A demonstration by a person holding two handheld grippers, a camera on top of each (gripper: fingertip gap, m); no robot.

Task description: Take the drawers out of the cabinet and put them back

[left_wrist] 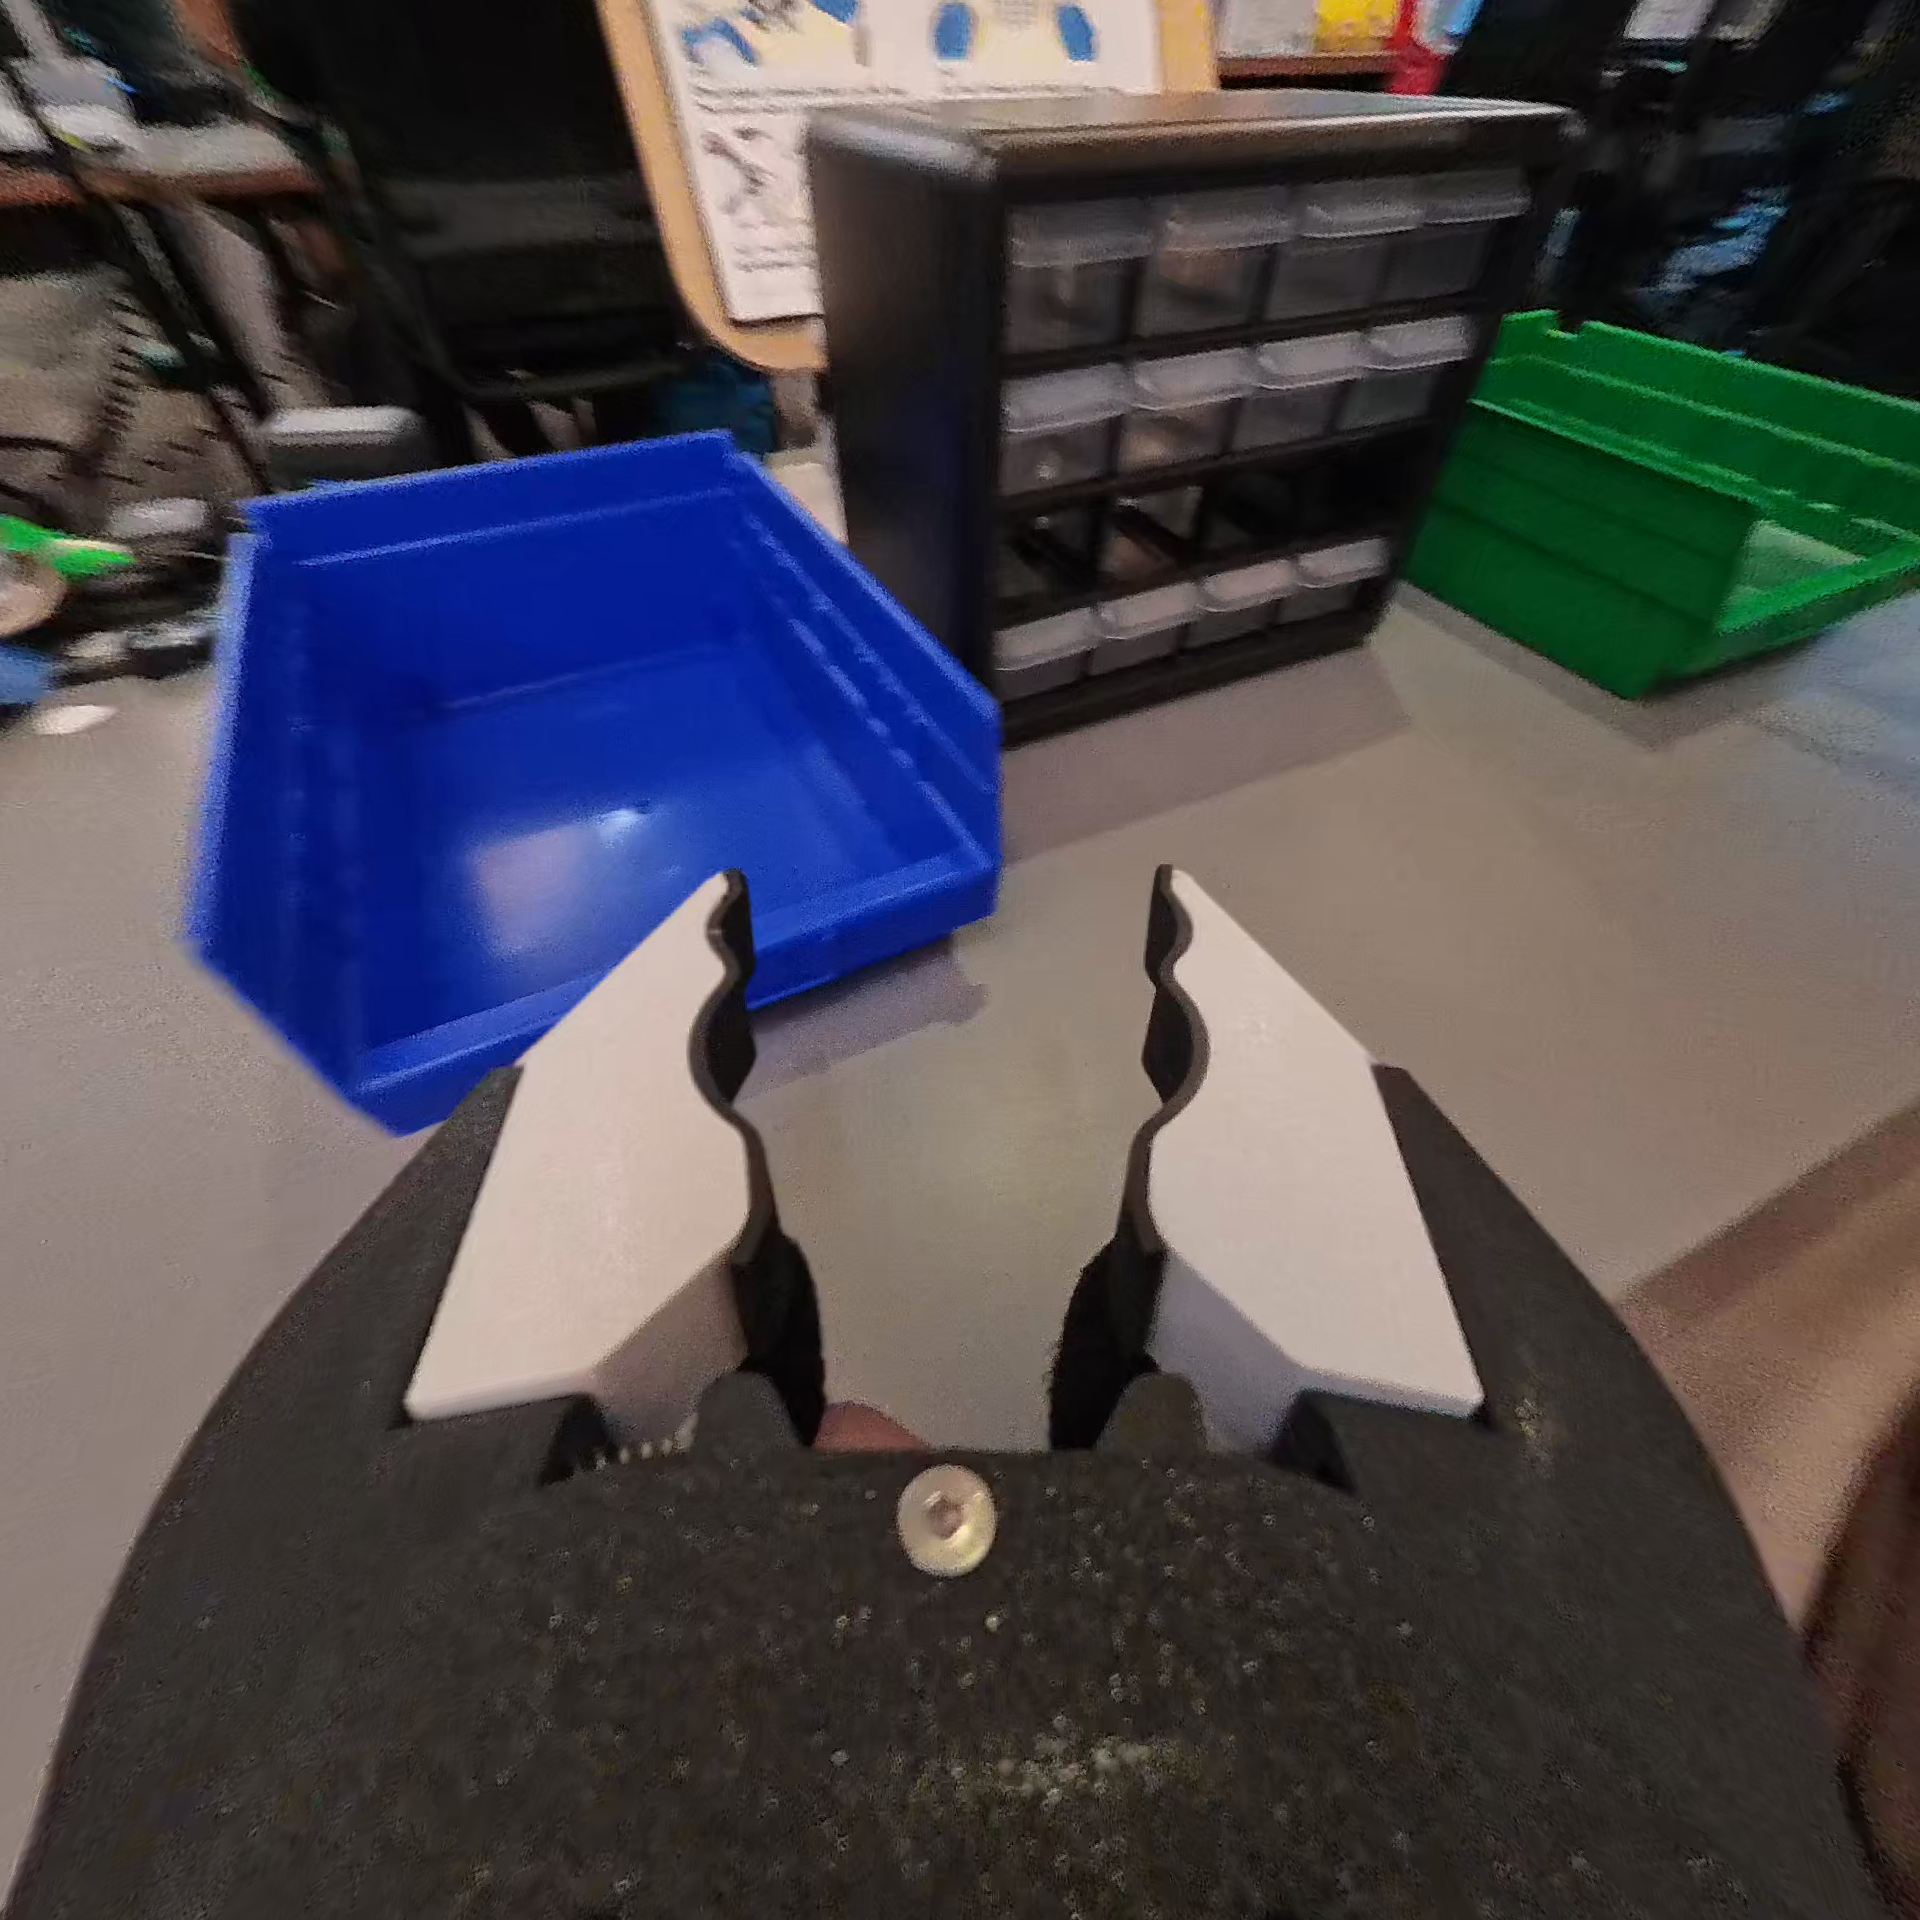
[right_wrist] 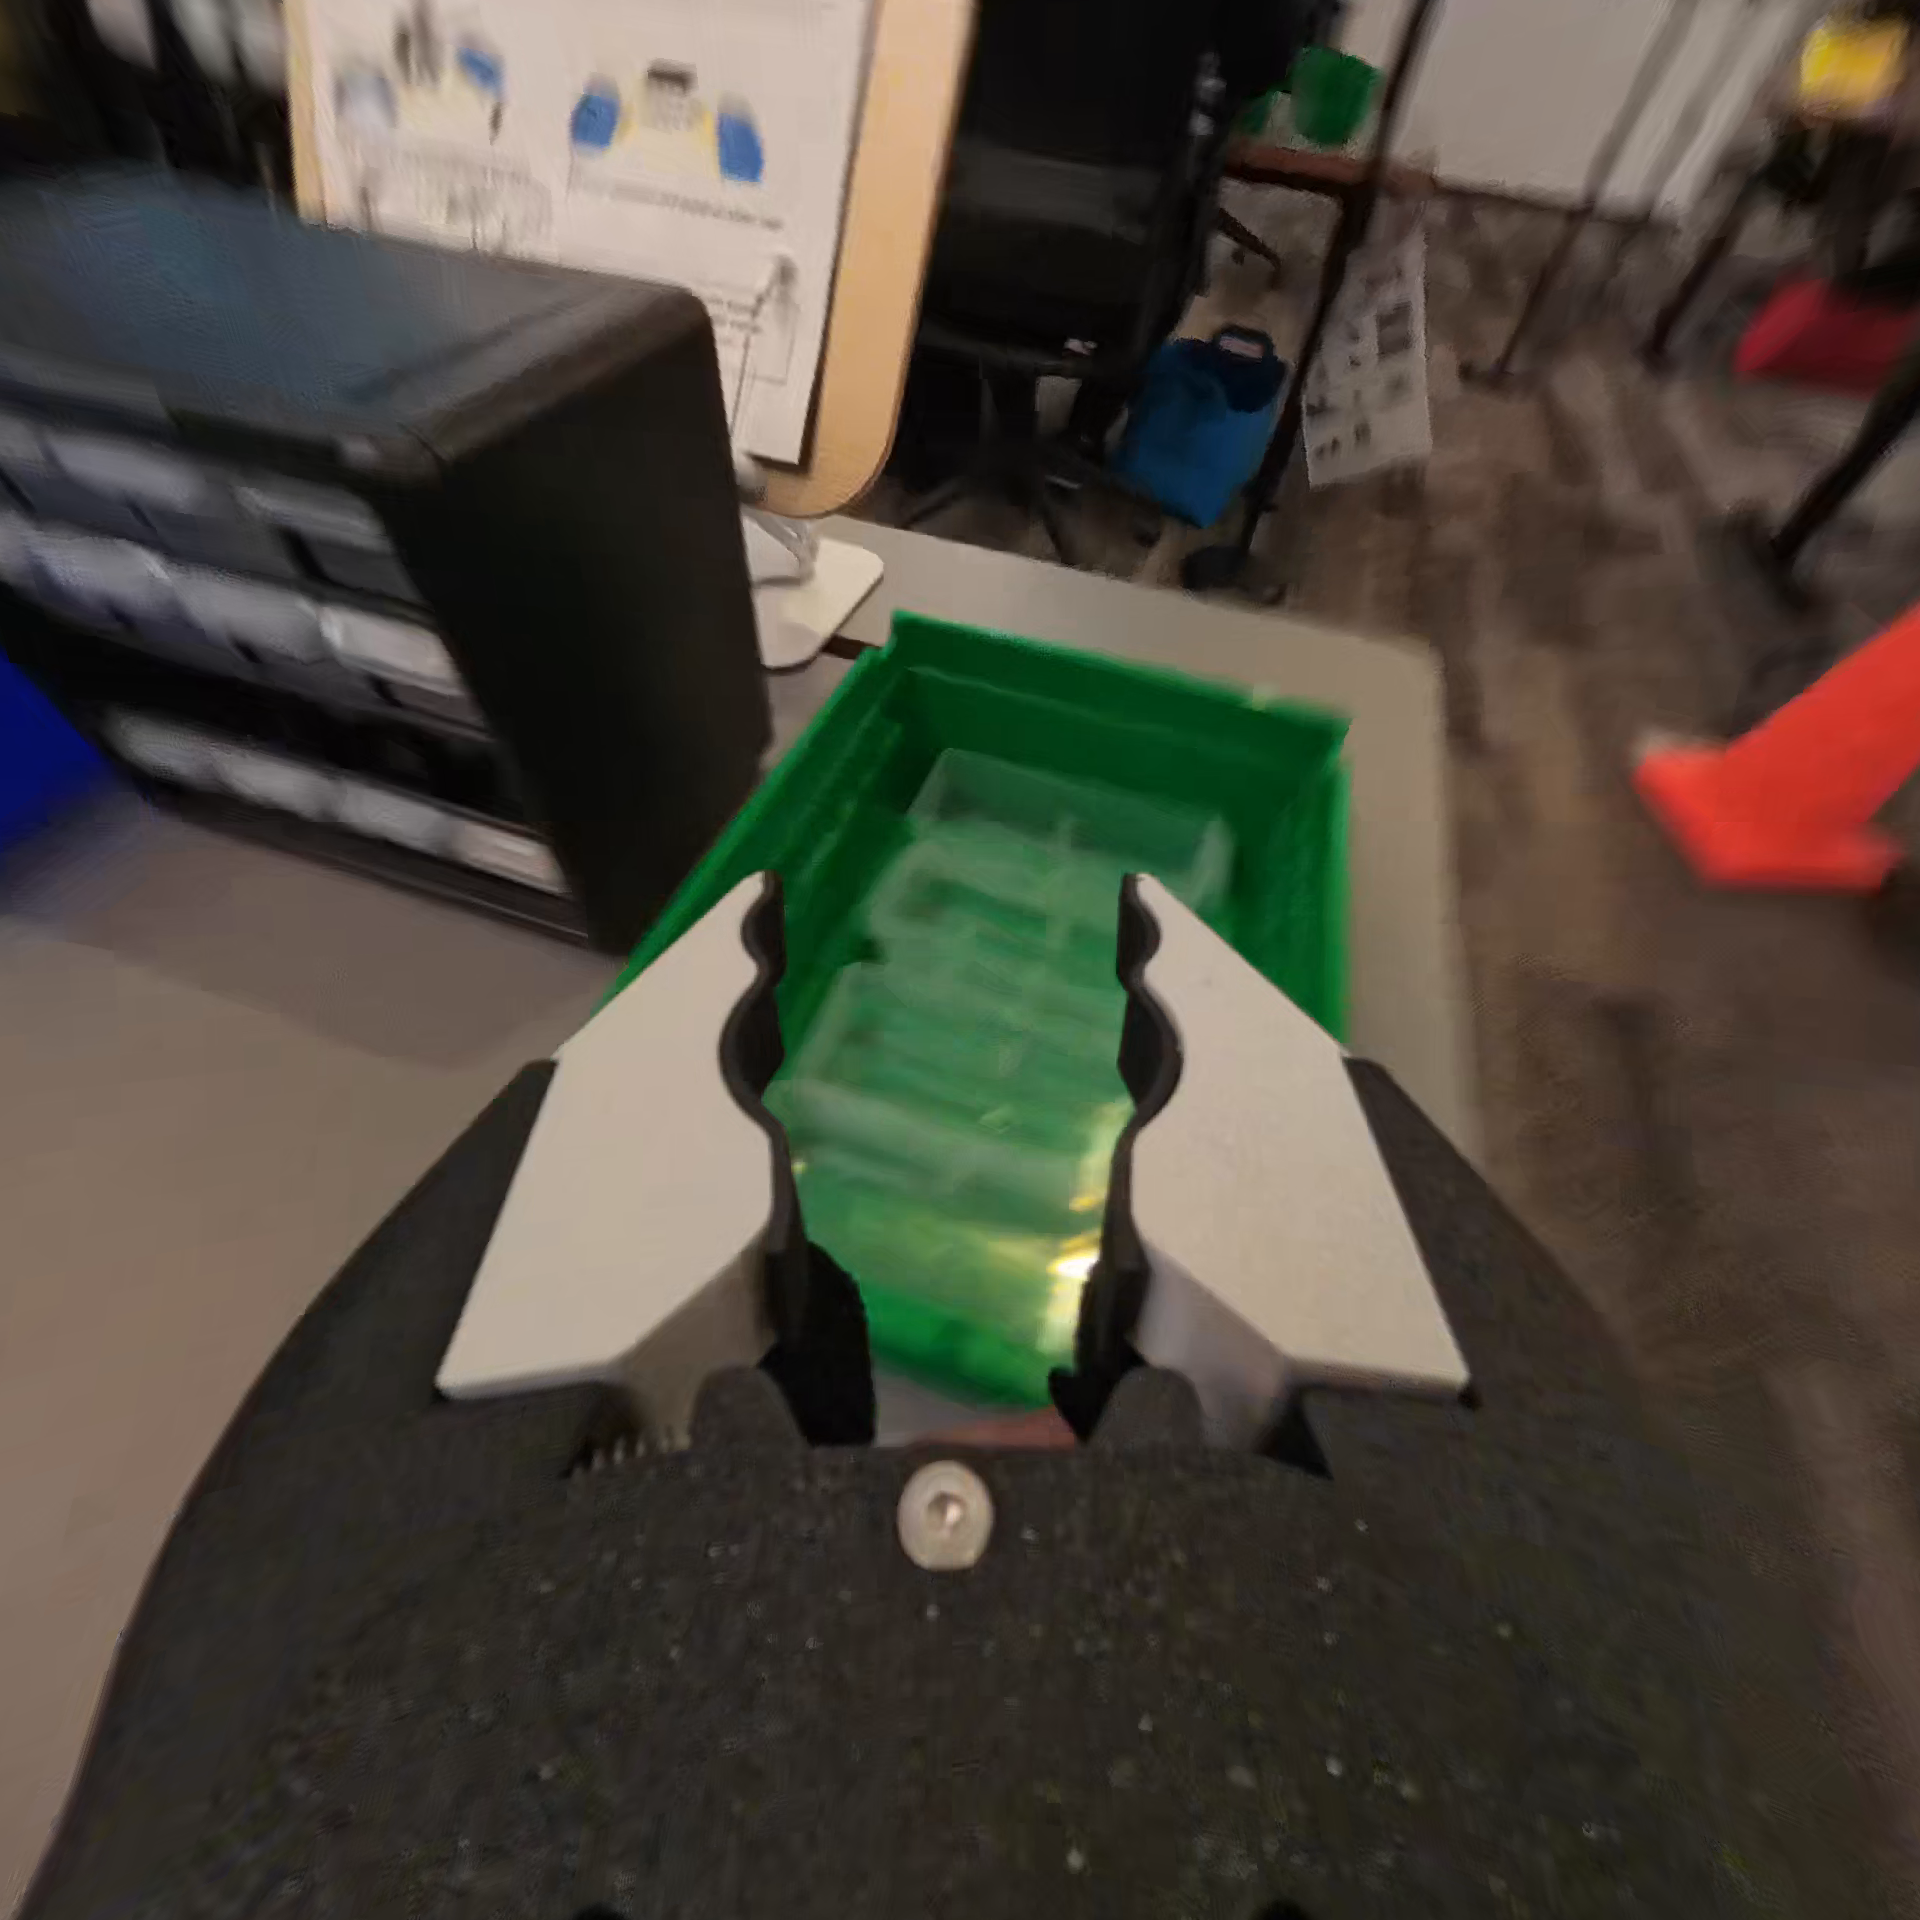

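While above the clear drawers [right_wrist: 997,1039], right gripper [right_wrist: 948,883] and left gripper [left_wrist: 948,878] jaws wide, empty.

Workshop looks pretty cluttered. Grey tabletop [left_wrist: 1351,935] up front, and behind it a light wooden board [right_wrist: 862,260] with a printed poster [right_wrist: 582,135] stuck on. Past the table there's a brownish wood-look floor [right_wrist: 1621,582], an orange cone [right_wrist: 1787,769], a blue bag [right_wrist: 1195,426] and dark metal racks [left_wrist: 208,260].
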